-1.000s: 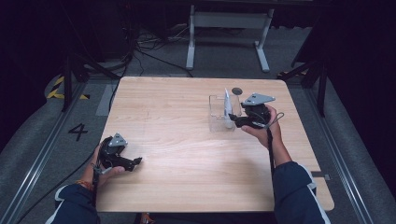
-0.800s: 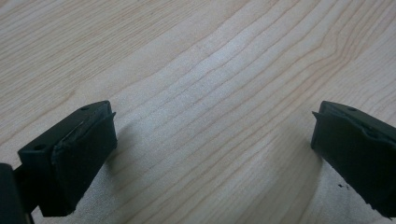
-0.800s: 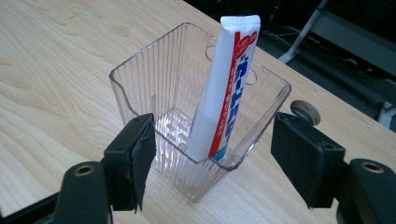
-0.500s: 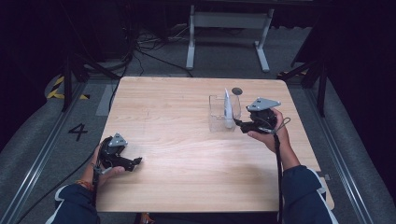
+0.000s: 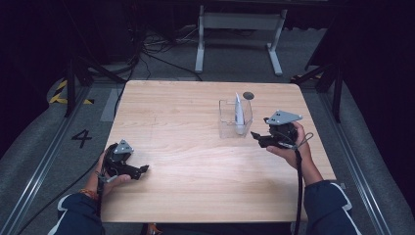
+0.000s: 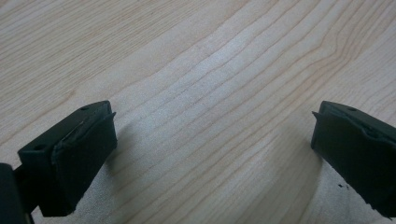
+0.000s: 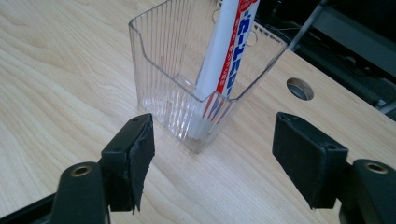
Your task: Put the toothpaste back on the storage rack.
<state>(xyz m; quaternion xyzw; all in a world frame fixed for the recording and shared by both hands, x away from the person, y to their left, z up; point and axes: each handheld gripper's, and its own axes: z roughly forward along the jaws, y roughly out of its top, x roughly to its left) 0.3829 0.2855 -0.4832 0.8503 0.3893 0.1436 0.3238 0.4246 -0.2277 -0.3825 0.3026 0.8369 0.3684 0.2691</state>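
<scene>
Both spread wide: right tool (image 7: pixel 212 158) faces the clear holder (image 7: pixel 187 70); left tool (image 6: pixel 210 158) rests low.

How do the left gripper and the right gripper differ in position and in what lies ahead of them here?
The left gripper sits near the table's front left corner, facing bare wood; the right gripper is on the right side, just short of the clear container holding an upright tube. Both are open and hold nothing.

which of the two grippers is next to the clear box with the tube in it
The right gripper, jaws open toward the clear box holding the tube. The left gripper sits far off at the table's near-left edge.
</scene>
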